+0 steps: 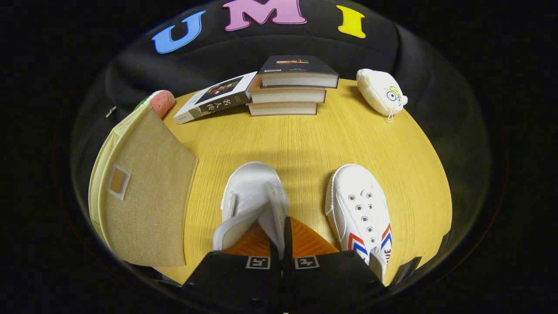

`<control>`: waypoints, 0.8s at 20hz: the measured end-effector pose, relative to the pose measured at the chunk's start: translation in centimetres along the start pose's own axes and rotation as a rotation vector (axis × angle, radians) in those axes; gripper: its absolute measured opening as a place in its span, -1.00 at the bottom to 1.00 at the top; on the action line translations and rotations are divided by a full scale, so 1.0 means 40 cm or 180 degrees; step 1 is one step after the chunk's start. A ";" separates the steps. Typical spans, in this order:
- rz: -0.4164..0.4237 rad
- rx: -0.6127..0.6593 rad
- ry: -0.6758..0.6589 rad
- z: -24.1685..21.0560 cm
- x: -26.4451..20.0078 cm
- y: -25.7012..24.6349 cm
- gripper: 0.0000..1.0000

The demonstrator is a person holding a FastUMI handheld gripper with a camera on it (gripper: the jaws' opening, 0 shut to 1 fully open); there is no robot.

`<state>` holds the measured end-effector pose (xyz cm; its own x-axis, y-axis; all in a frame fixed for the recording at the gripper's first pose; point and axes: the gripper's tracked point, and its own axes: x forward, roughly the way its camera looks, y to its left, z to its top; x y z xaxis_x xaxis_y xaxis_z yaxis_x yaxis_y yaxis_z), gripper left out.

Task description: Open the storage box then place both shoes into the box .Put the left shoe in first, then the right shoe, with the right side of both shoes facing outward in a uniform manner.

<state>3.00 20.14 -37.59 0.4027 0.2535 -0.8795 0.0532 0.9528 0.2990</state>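
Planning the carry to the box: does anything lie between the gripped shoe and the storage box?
Nothing visible does. The gripper is shut on the left shoe, and only bare wooden table separates it from the beige storage box beside it. The right shoe lies on the opposite side.

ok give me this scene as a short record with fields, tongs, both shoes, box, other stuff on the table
tongs: tongs shut on the collar wall of the held shoe
held shoe: white shoe between the orange fingers, toe pointing ahead
other shoe: striped shoe flat on the table, beside the held one, untouched
storage box: beige fabric box across from the striped shoe; cannot tell if it is open
beyond: stacked books, leaning book, white plush toy
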 end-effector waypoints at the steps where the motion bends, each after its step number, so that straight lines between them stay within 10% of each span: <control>1: 0.0037 0.0029 -0.0028 0.009 -0.016 0.006 -0.89; 16: 0.0705 0.0360 -0.0044 0.283 -0.325 0.461 -0.89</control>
<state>9.09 32.52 -16.44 0.4284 0.4509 -0.7831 0.0640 0.8493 0.5241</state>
